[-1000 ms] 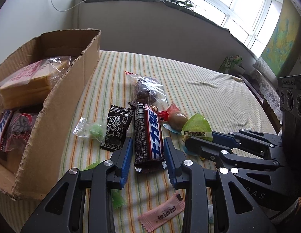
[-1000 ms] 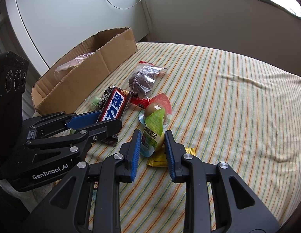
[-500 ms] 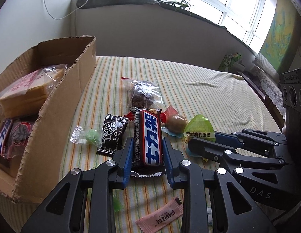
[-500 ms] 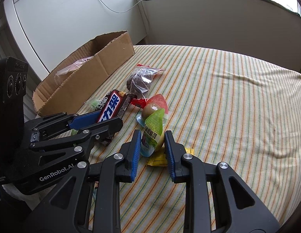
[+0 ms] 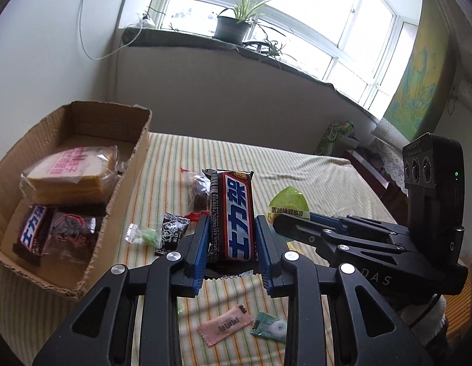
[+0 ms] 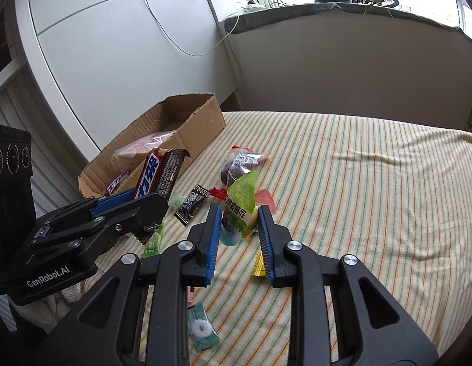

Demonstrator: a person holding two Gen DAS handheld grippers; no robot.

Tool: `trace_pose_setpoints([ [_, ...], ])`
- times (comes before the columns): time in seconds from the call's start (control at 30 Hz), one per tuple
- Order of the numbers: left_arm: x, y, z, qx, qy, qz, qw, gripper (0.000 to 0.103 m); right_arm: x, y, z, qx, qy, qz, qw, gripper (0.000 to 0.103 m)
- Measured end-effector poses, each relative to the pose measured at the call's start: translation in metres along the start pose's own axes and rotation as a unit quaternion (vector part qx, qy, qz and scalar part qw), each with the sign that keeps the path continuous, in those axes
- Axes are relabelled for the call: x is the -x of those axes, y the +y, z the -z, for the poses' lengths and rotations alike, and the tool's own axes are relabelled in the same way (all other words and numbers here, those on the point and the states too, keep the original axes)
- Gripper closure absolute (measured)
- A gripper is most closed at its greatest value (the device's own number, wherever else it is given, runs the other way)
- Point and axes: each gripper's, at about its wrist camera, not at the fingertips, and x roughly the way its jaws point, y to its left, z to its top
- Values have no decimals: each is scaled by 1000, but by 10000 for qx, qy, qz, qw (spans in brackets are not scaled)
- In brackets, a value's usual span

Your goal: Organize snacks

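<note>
My left gripper (image 5: 232,228) is shut on a brown chocolate bar (image 5: 233,213) with blue and white lettering and holds it lifted above the striped bedspread (image 5: 312,177); it also shows in the right wrist view (image 6: 156,174). My right gripper (image 6: 239,213) is shut on a green-topped jelly cup (image 6: 239,204), also lifted; the cup shows in the left wrist view (image 5: 287,206). An open cardboard box (image 5: 126,189) stands to the left and holds a bread pack (image 5: 68,177), another chocolate bar (image 5: 30,231) and a dark wrapped snack (image 5: 69,235).
Loose snacks lie on the bedspread: a clear bag with a dark cake (image 6: 242,164), a black sachet (image 6: 191,202), a green candy (image 5: 143,235), a pink sachet (image 5: 225,329), a teal mint wrapper (image 6: 202,331), a yellow wrapper (image 6: 259,265). A wall and windowsill stand behind.
Both grippers have risen from the bedspread, the left lifting the chocolate bar it closed on, the right lifting the jelly cup. The views now tilt up toward the window.
</note>
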Motion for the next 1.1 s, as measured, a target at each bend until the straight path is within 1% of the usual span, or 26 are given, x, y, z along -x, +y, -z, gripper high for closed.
trace_pose_setpoints([
  [0.23,23,22,-8,173,-363,-206,9990,76,1,20,-15,74,-159,-138,9998,78],
  [0.63,50,74,-12,607,-713,-662,9934,76,-16,66,-29,244,-172,-501,9983,77],
  [1.0,64,107,-8,847,-838,-1101,9868,76,-41,114,-40,596,-80,-766,9952,77],
  [1.1,64,116,-7,879,-845,-1281,9842,76,-50,126,-38,697,-20,-802,9943,77],
])
